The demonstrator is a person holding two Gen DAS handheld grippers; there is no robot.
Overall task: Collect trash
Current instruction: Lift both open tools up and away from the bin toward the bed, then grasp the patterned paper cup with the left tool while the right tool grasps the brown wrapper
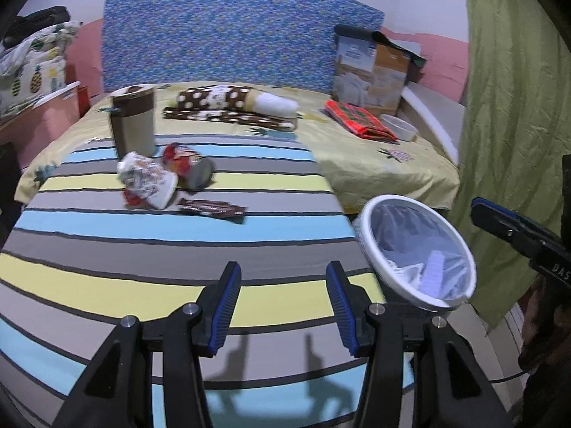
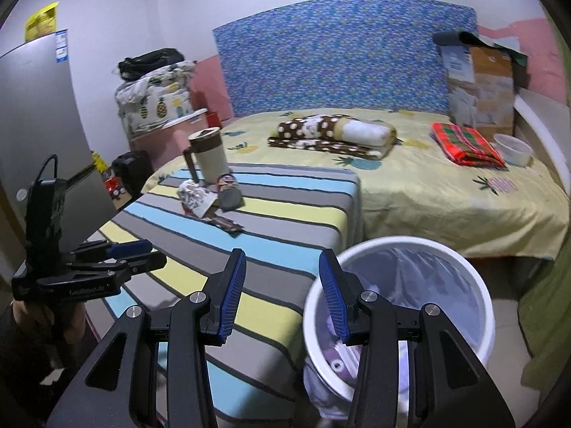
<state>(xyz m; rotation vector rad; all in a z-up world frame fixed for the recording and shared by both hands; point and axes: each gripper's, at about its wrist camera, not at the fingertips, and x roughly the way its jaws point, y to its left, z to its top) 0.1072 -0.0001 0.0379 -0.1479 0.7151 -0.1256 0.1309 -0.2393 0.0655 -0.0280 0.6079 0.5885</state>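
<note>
Trash lies on the striped table (image 1: 107, 239): a crumpled white-and-red wrapper (image 1: 148, 180), a red chip can (image 1: 187, 169) on its side, and a flat brown wrapper (image 1: 212, 208). They also show in the right wrist view: the crumpled wrapper (image 2: 196, 196), the can (image 2: 228, 189), the brown wrapper (image 2: 228, 224). A white bin (image 2: 403, 306) with a plastic liner stands right of the table, also in the left wrist view (image 1: 417, 249). My left gripper (image 1: 283, 285) is open and empty above the table's near part. My right gripper (image 2: 282, 274) is open and empty between table edge and bin.
A tall beige-and-brown mug (image 1: 134, 123) stands behind the trash. The bed (image 2: 446, 185) beyond holds a folded dotted blanket (image 2: 332, 135), a red plaid cloth (image 2: 464, 142), a white bowl (image 2: 512, 148) and a cardboard box (image 2: 480, 89). A green curtain (image 1: 510, 107) hangs right.
</note>
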